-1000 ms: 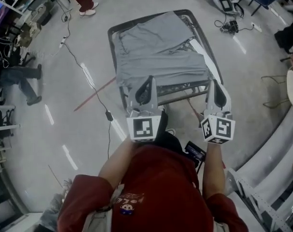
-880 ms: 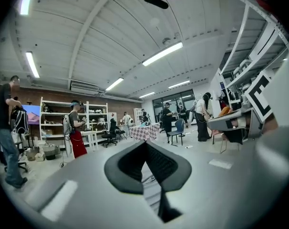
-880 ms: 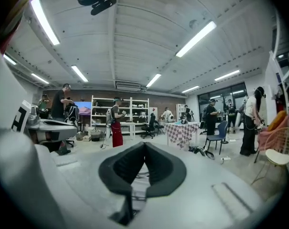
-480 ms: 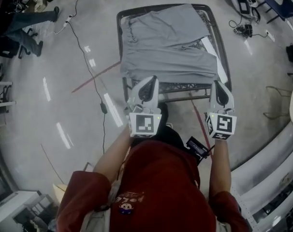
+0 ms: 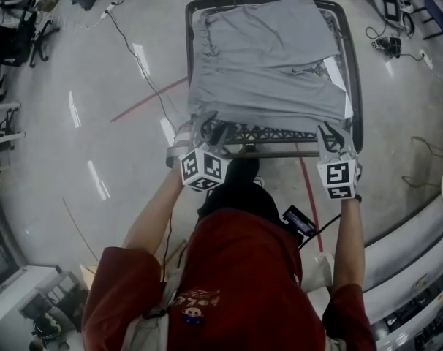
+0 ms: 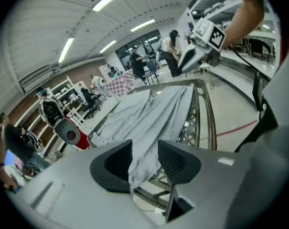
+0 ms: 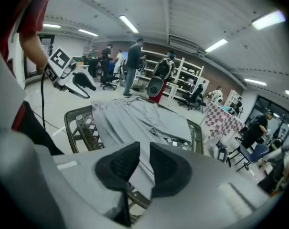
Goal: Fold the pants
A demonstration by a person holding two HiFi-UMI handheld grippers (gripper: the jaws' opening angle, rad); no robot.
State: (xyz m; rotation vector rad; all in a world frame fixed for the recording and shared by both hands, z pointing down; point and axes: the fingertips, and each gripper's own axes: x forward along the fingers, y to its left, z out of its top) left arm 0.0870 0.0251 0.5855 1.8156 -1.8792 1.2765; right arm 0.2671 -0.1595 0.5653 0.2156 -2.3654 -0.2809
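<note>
Grey pants (image 5: 265,57) lie spread on the wire-frame bench (image 5: 280,152), stretching away ahead of both tools. The left hand-held gripper (image 6: 144,159) has just opened, and its jaws stand apart around the drooping near edge. The right hand-held gripper (image 7: 144,163) has also just opened, to a narrow gap over the cloth. Whether its pads touch the cloth is unclear.

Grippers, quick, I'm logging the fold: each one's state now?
Left gripper: open, jaws just been opening, edge of grey fabric pants between.
Right gripper: open, jaws just been opening, pants edge between.
</note>
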